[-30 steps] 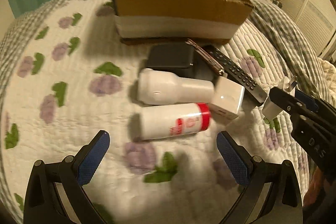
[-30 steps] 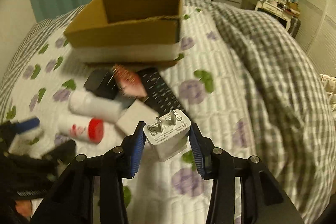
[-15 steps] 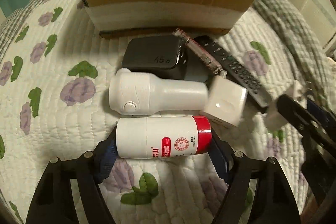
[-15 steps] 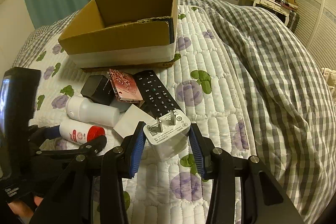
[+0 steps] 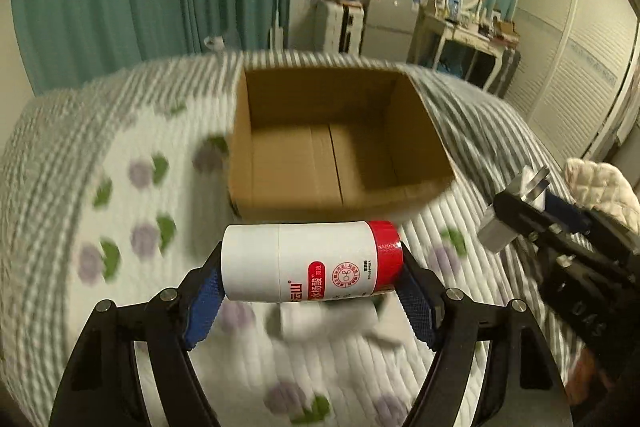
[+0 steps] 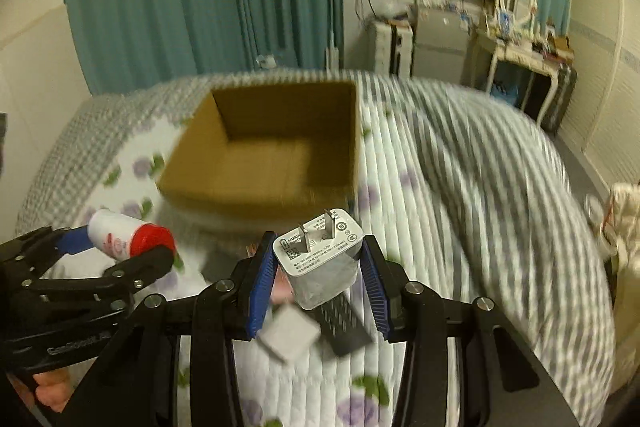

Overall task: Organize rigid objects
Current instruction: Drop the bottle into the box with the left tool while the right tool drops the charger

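Observation:
My left gripper (image 5: 310,267) is shut on a white bottle with a red cap (image 5: 308,261), held sideways above the bed in front of the open cardboard box (image 5: 336,143). My right gripper (image 6: 318,263) is shut on a white wall charger (image 6: 320,255), prongs up, also raised before the box (image 6: 264,155). The box is empty inside. The right gripper and its charger (image 5: 516,211) show at the right of the left wrist view. The left gripper with the bottle (image 6: 128,237) shows at the left of the right wrist view.
A white cube (image 6: 288,337) and a black remote (image 6: 344,323) lie blurred on the quilted bed (image 6: 460,227) below the right gripper. A white bottle (image 5: 328,319) lies below the left gripper. Teal curtains and a dresser stand behind the bed.
My left gripper closed on the red-capped bottle and lifted it off the bed toward the box. My right gripper rose with the charger toward the box too.

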`<action>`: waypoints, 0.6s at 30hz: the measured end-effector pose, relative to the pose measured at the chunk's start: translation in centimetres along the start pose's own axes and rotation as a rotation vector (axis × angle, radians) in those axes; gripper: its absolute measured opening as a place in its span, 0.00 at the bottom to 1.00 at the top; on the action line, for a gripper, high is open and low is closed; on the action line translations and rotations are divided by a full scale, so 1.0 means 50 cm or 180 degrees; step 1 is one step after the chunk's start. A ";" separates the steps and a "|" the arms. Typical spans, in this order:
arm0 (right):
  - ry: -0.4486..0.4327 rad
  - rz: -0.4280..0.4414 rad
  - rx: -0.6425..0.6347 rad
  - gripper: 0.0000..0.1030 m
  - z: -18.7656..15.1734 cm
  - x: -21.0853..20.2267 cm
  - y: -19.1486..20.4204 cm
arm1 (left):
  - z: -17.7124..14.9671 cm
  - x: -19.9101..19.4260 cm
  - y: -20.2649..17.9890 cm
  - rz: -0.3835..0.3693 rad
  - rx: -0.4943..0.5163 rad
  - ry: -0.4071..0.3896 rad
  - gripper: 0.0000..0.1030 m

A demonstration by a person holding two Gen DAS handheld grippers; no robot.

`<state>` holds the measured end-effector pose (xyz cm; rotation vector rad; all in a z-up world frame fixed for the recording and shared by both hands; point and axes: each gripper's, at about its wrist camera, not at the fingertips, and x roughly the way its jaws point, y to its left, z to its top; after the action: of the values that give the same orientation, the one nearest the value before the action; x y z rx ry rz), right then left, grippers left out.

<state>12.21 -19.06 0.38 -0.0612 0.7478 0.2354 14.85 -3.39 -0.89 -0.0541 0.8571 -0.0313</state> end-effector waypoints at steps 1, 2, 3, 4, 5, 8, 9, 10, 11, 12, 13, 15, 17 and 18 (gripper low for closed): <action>-0.0049 0.0016 -0.0022 0.40 0.024 -0.002 0.003 | 0.027 0.007 0.003 0.0006 0.0016 -0.0055 0.76; -0.0102 0.0039 -0.0044 0.40 0.051 -0.001 0.005 | 0.036 0.007 0.011 0.0003 0.0015 -0.0078 0.76; -0.0131 0.0064 -0.0061 0.40 0.073 0.003 0.006 | 0.048 0.010 0.016 -0.0007 0.0010 -0.0103 0.77; -0.0154 0.0097 -0.0071 0.40 0.095 0.009 0.007 | 0.067 0.025 0.019 -0.0028 0.0020 -0.0111 0.77; -0.0170 0.0138 -0.0075 0.40 0.119 0.019 0.007 | 0.074 0.034 0.028 -0.0032 0.0021 -0.0111 0.77; -0.0166 0.0212 -0.0079 0.40 0.168 0.062 0.008 | 0.112 0.087 0.039 -0.0010 0.0009 -0.0113 0.77; -0.0160 0.0223 -0.0085 0.40 0.180 0.080 0.008 | 0.113 0.093 0.040 -0.0021 0.0017 -0.0119 0.77; -0.0160 0.0236 -0.0084 0.40 0.187 0.096 0.007 | 0.123 0.116 0.040 -0.0028 0.0044 -0.0110 0.77; -0.0143 0.0250 -0.0074 0.40 0.194 0.116 0.006 | 0.120 0.127 0.040 -0.0029 0.0057 -0.0103 0.77; -0.0125 0.0272 -0.0062 0.40 0.198 0.134 0.004 | 0.124 0.145 0.037 -0.0029 0.0075 -0.0080 0.77; -0.0107 0.0290 -0.0053 0.40 0.201 0.151 0.003 | 0.125 0.162 0.034 -0.0032 0.0092 -0.0065 0.77; -0.0074 0.0283 -0.0089 0.40 0.203 0.186 0.005 | 0.124 0.185 0.031 -0.0041 0.0101 -0.0065 0.77; -0.0047 0.0301 -0.0115 0.40 0.200 0.213 0.004 | 0.119 0.209 0.030 -0.0087 0.0073 -0.0071 0.78; -0.0030 0.0321 -0.0114 0.40 0.198 0.227 0.002 | 0.117 0.220 0.031 -0.0114 0.0052 -0.0059 0.78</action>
<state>26.85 -15.41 -0.08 -0.0564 0.7381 0.3450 26.50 -2.19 -5.47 -0.0543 0.8372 -0.0715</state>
